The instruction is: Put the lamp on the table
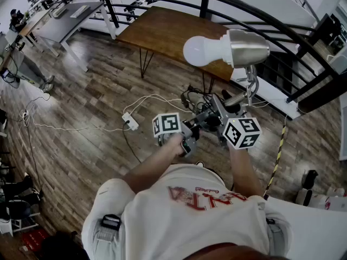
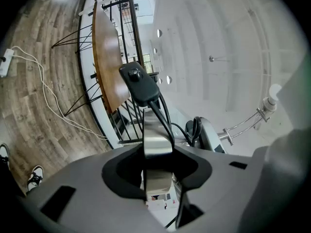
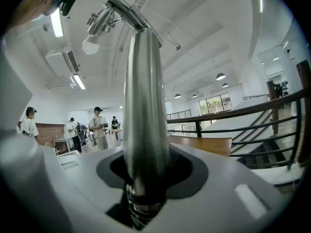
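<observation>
Lamp [image 1: 246,47] is braced two-handed for carrying to the table [image 1: 162,31]: the right gripper [image 3: 145,178] clamps its stem [image 3: 143,106], and the left gripper [image 2: 156,168] clamps what seems to be its lower bar [image 2: 156,139].

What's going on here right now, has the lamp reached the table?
Not yet. A person holds the lamp in the air over the wooden floor with both grippers. The right gripper is clamped on the lamp's metal stem, and the left gripper is closed on a flat metal bar at its lower end, beside the black cord. The wooden table stands just ahead.
</observation>
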Demonstrator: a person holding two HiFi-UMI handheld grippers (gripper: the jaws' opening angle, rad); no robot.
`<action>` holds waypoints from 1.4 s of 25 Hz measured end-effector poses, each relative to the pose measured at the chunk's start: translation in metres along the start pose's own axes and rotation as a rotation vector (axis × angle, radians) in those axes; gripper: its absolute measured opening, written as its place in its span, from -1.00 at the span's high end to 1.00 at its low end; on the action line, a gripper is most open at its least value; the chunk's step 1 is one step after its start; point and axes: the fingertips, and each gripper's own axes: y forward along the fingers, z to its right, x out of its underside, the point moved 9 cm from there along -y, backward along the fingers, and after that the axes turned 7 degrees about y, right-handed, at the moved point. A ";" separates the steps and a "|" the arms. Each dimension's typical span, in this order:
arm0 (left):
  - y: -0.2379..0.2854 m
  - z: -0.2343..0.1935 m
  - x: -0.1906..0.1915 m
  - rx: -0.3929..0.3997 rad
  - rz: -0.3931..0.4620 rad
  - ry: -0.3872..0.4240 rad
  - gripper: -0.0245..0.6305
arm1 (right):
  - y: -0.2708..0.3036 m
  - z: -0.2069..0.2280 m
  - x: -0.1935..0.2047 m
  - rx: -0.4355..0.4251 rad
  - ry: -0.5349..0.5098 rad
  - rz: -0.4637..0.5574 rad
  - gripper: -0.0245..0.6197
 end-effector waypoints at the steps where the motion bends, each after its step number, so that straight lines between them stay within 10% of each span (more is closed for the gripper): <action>1: 0.000 0.000 0.000 -0.001 0.001 -0.002 0.47 | 0.000 0.000 0.000 0.000 0.000 -0.001 0.43; 35: -0.062 -0.025 -0.050 0.038 -0.035 -0.018 0.47 | 0.053 -0.062 0.016 0.044 0.008 0.015 0.43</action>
